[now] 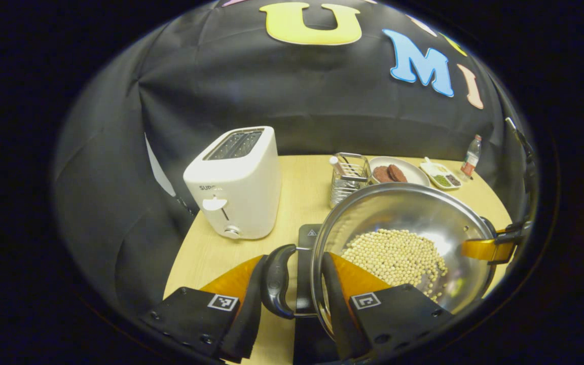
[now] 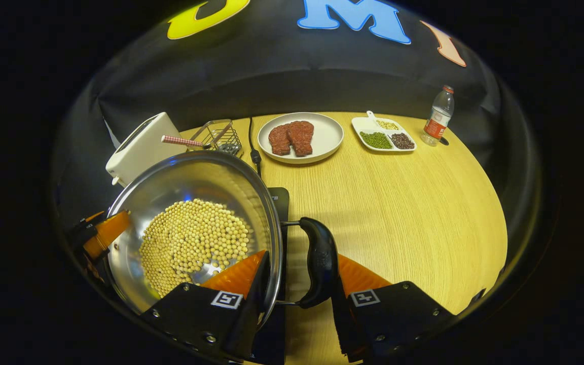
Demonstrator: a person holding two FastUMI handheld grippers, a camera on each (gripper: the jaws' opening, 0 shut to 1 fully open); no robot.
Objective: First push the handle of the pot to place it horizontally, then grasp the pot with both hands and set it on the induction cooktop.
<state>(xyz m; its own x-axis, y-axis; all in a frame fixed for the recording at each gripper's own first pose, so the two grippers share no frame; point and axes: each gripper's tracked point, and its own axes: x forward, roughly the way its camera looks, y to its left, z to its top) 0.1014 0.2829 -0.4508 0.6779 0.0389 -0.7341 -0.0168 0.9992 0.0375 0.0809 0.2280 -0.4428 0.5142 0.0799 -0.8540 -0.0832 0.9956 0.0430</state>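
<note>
Pot [image 1: 403,243] with pale beans [image 1: 398,256] is held above the induction cooktop [image 1: 308,235], low centre of the table [image 1: 302,187]. Left gripper [image 1: 292,284] is clamped on the pot's side handle [image 1: 275,281], one finger inside the rim. Right gripper [image 2: 299,276] is clamped on the opposite handle [image 2: 318,261]. Toaster [image 1: 236,182] is seen at 10 o'clock of the pot, plate of meat [image 2: 300,137] at 12.
</note>
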